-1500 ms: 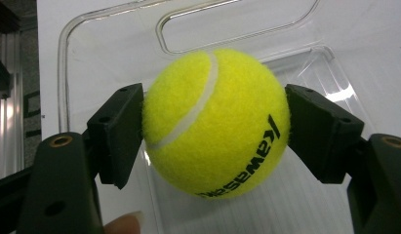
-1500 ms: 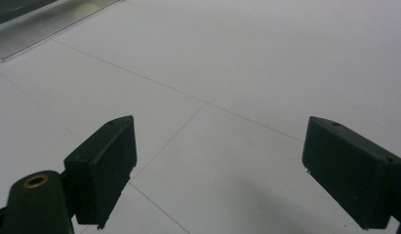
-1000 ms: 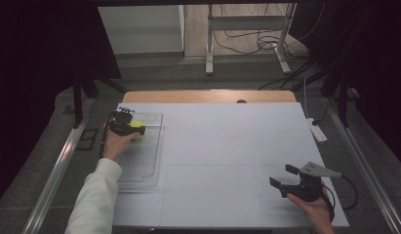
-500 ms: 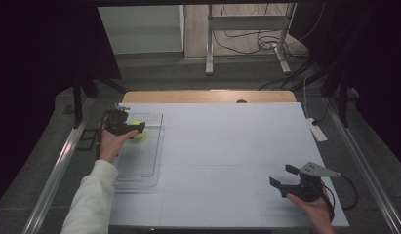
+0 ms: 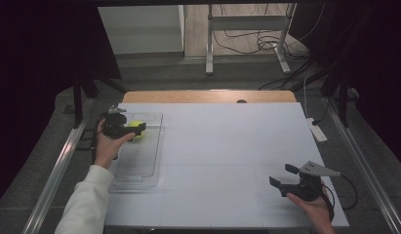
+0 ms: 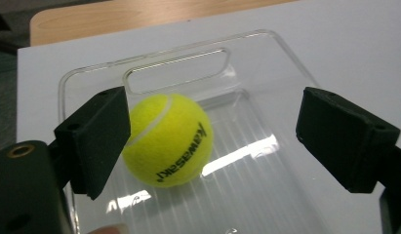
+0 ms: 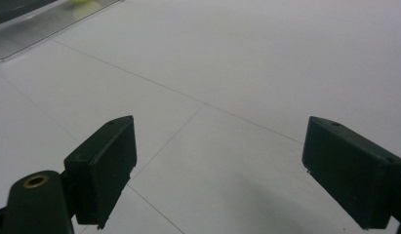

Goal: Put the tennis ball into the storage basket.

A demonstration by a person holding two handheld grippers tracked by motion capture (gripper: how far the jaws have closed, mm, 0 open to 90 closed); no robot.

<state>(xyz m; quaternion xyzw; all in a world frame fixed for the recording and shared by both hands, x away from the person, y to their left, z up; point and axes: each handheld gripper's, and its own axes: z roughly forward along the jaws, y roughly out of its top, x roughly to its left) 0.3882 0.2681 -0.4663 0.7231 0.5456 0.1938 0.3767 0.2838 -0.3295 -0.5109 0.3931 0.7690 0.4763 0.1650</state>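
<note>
The fuzzy yellow tennis ball (image 6: pixel 167 141) lies in the clear ribbed plastic tray (image 6: pixel 266 195), partly hidden behind one spread finger of the left gripper (image 6: pixel 226 144), well short of the other. The right gripper (image 7: pixel 232 170) fingers gape over smooth white bench (image 7: pixel 266 63)

A white table (image 5: pixel 222 156), its top crossed by thin seams into large panels, carries the work, and a strip of bare wood (image 5: pixel 208 96) shows along its far edge. A clear plastic tray (image 5: pixel 139 165) lies flat on the table near the left edge, its long side running away from the person, and a yellow tennis ball (image 6: pixel 167 140) rests inside the tray at the far end, just before the handle slot. At the table's right edge lies a small white power strip (image 5: pixel 317 130).
</note>
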